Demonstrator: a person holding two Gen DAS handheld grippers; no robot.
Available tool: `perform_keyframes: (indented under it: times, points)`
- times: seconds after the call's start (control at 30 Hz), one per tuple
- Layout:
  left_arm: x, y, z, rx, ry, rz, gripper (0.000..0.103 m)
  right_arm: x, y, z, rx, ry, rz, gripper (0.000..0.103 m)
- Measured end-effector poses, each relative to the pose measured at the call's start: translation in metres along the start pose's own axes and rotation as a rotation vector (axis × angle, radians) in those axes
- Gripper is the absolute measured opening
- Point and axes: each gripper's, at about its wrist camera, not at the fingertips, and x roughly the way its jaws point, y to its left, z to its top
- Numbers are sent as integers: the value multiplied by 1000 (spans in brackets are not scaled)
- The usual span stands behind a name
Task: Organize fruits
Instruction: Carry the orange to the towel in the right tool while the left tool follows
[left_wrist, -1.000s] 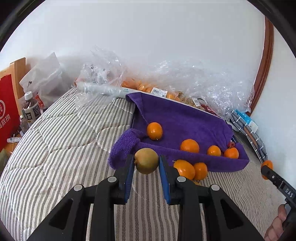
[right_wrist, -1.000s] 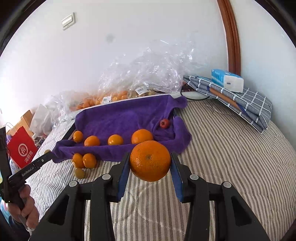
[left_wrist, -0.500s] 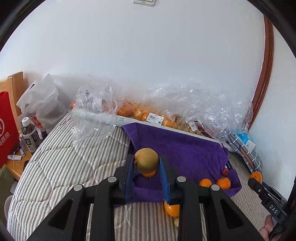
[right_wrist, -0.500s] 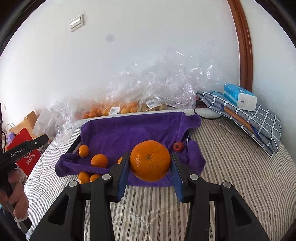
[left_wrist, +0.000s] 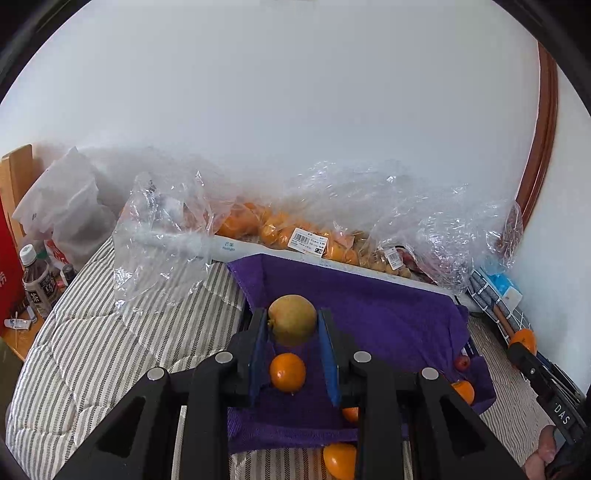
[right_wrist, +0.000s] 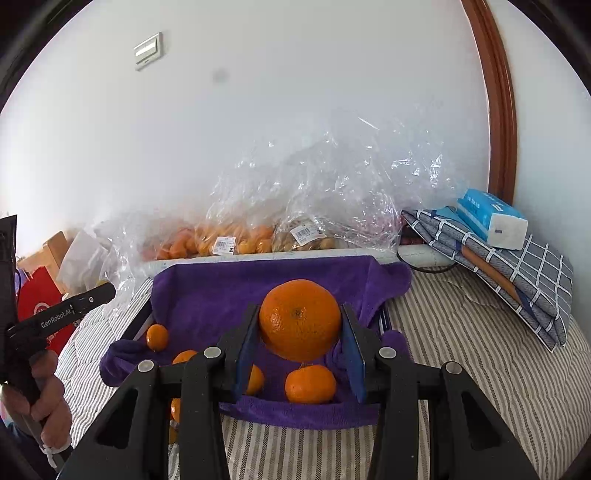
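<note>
Fingers (left_wrist: 258, 343) gripped a pear (left_wrist: 291, 319) and, right, an orange (right_wrist: 300, 319), now carried over the purple towel (right_wrist: 221, 291), ready for release.

Bare purple towel (right_wrist: 221, 295) lies open ahead; plastic bags (right_wrist: 332, 206) seemingly wall off its far edge.

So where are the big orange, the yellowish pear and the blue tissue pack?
big orange (right_wrist: 300, 319), right wrist view, middle of its skin.
yellowish pear (left_wrist: 292, 319), left wrist view, middle of its front.
blue tissue pack (right_wrist: 487, 215), right wrist view, its top face.
</note>
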Motion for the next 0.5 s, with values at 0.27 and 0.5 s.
perform_keyframes:
  times: [0.27, 0.5]
  points:
    - [23, 5, 21, -36, 30, -1, 26, 16, 8, 17, -46, -11, -7, 42]
    - [48, 12, 17, -76, 93, -62, 26, 31, 9, 23, -54, -18, 6, 42]
